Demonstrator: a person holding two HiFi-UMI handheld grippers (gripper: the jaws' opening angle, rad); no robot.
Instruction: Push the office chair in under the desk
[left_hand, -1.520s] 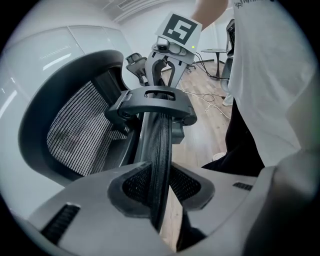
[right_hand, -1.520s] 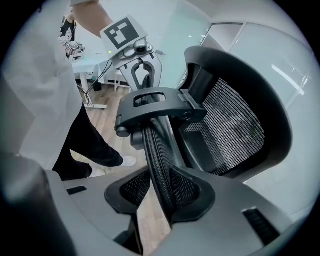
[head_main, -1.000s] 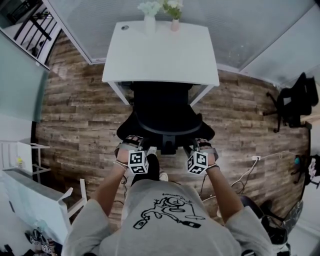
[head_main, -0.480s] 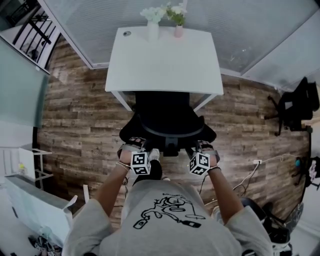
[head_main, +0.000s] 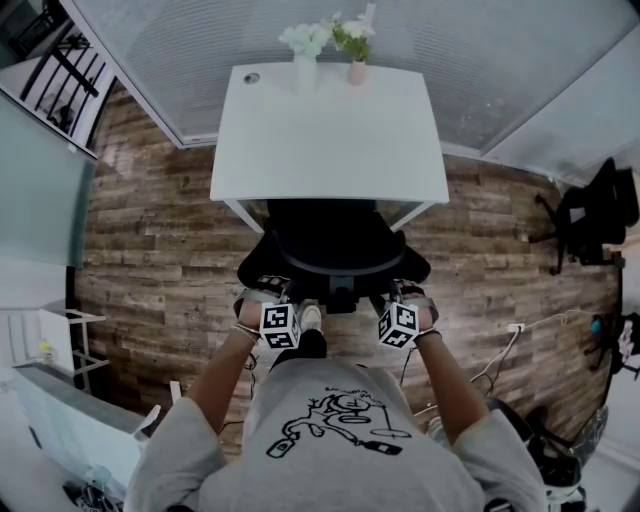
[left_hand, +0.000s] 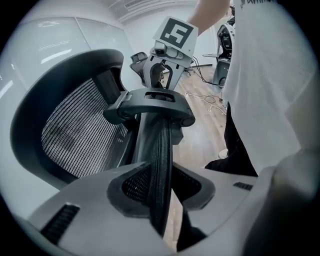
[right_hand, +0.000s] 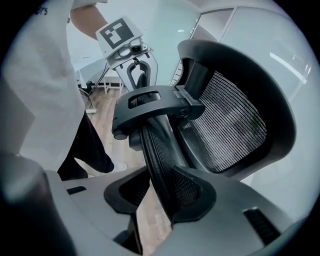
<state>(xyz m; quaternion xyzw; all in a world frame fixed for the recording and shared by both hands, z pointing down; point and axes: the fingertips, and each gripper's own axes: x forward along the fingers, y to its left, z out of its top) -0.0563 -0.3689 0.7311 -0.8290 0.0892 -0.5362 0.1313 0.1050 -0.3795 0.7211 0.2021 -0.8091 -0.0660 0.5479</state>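
Standing square to the white desk, the office chair has the front of its seat under the desk's near edge, between the two front legs. Its backrest is outside the desk, on the person's side.

Head view only: it shows the chair's position against the desk. It also shows the left gripper and the right gripper set on opposite ends of the backrest's top rim. Jaw gaps cannot be judged from there.

Gripper views only: the rim runs edge-on from one gripper to the other. A black bracket at mid-rim carries the mesh headrest.

Left gripper: jaws partly apart and just now opening. The mesh rim stands between them, close against the pad on the headrest side. Floor shows through a gap at the other pad, so there is no firm clamp.

Right gripper: jaws somewhat wider and also just now opening. The rim lies against the pad on the headrest side, with a gap at the other.

Clearances: bare wood floor lies on both sides of the chair. The person's shoe is just behind the chair's base. A cable trails on the floor to the right, apart from the chair. A second black chair stands well apart at the right. Two vases sit at the desk's far edge.
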